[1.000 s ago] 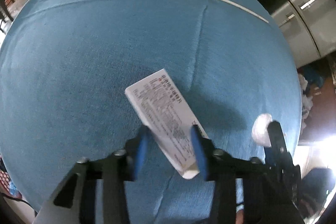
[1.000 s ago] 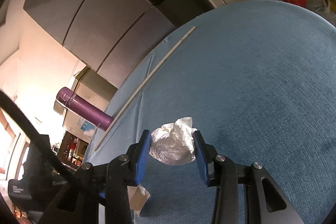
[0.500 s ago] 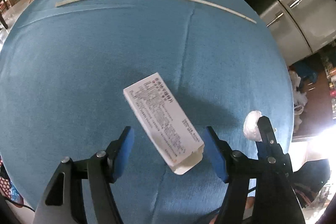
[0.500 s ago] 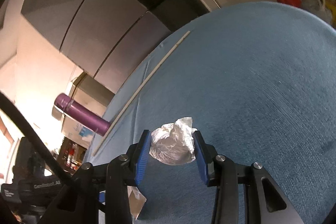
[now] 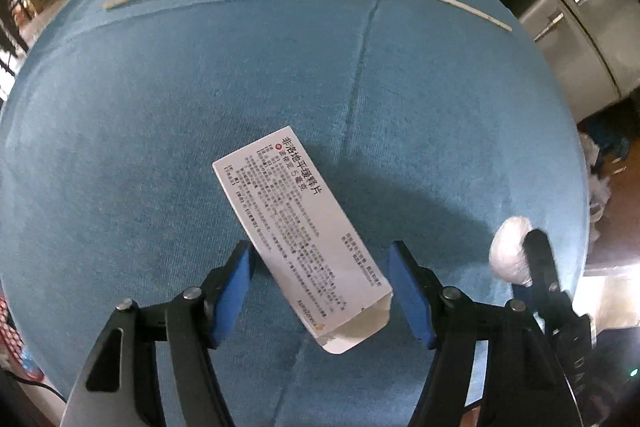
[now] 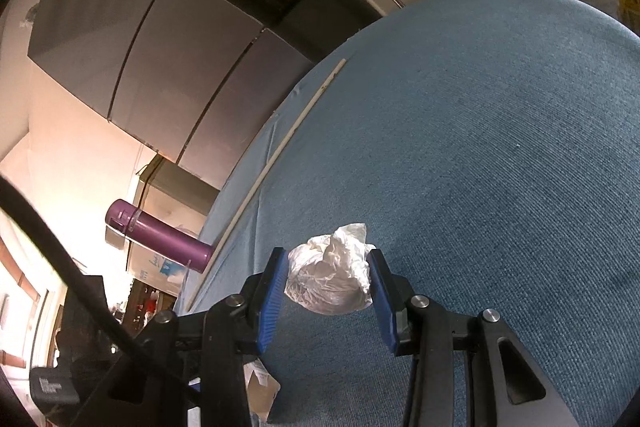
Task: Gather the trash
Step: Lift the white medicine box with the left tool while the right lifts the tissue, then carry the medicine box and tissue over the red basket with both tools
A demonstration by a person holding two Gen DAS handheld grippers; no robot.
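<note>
The left gripper (image 5: 320, 283) points steeply down at the blue cloth-covered table (image 5: 160, 147); its jaws, having just closed slightly, stand wide, clear of the white printed cardboard box (image 5: 298, 227) lying flat between them. The right gripper (image 6: 328, 279), tilted gently downward, pinches a crumpled white tissue wad (image 6: 330, 277) narrowly above the cloth.

Left hand-held gripper (image 5: 320, 291): pointed steeply downward, blue pads apart and clear of contact; jaws have just been closing slightly. Right hand-held gripper (image 6: 329, 297): angled moderately downward, pads pressed against both sides of its load.
</note>
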